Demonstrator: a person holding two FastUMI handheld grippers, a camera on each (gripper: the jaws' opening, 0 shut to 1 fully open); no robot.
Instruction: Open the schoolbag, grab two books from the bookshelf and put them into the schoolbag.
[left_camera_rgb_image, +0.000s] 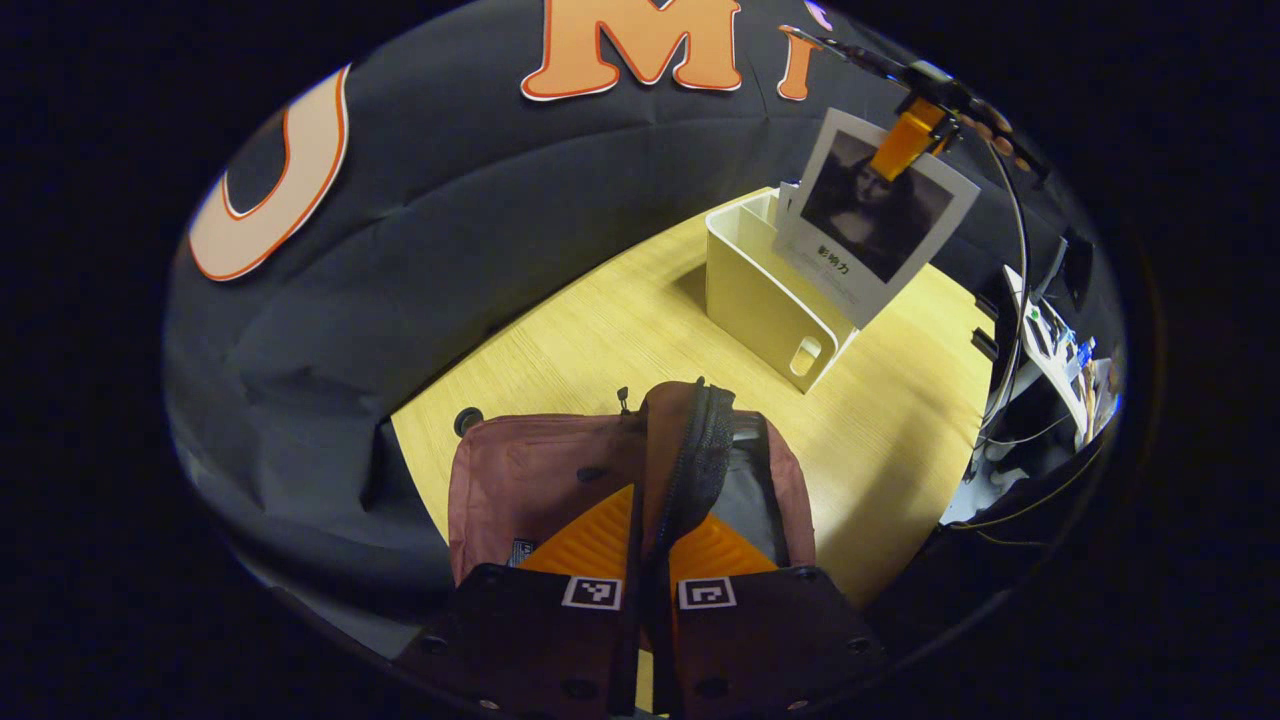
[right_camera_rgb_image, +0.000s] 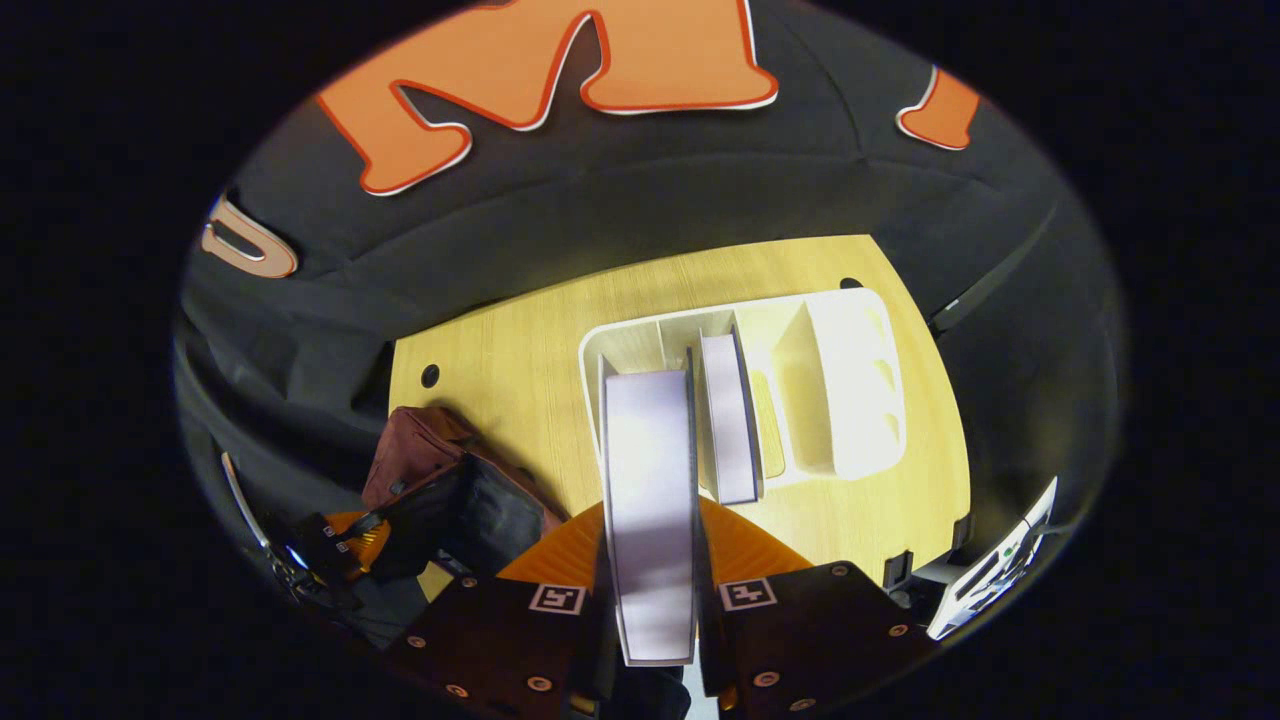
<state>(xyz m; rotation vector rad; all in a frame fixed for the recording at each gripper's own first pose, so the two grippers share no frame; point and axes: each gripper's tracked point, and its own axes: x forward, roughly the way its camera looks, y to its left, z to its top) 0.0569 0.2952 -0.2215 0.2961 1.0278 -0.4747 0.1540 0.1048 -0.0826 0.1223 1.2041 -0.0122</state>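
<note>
The reddish-brown schoolbag (left_camera_rgb_image: 520, 480) lies on the wooden table (left_camera_rgb_image: 600, 330), and my left gripper (left_camera_rgb_image: 650, 535) is shut on its raised zipper flap (left_camera_rgb_image: 695, 440), holding the mouth open. The white bookshelf (left_camera_rgb_image: 760, 295) stands behind it. My right gripper (right_camera_rgb_image: 650, 570) is shut on a book (right_camera_rgb_image: 650, 470) seen edge-on over the bookshelf (right_camera_rgb_image: 850, 380). In the left gripper view that book (left_camera_rgb_image: 880, 215) shows a portrait cover, tilted, with the right gripper (left_camera_rgb_image: 915, 130) at its top. A second book (right_camera_rgb_image: 728, 420) stands in the shelf. The schoolbag (right_camera_rgb_image: 430, 470) and left gripper (right_camera_rgb_image: 340, 545) lie to the lower left.
The black cloth wall (left_camera_rgb_image: 450, 230) runs close behind the table. Cables and equipment (left_camera_rgb_image: 1050, 350) crowd the table's right edge. A round hole (right_camera_rgb_image: 430, 376) is cut in the tabletop near the bag. Bare table lies between the bag and the shelf.
</note>
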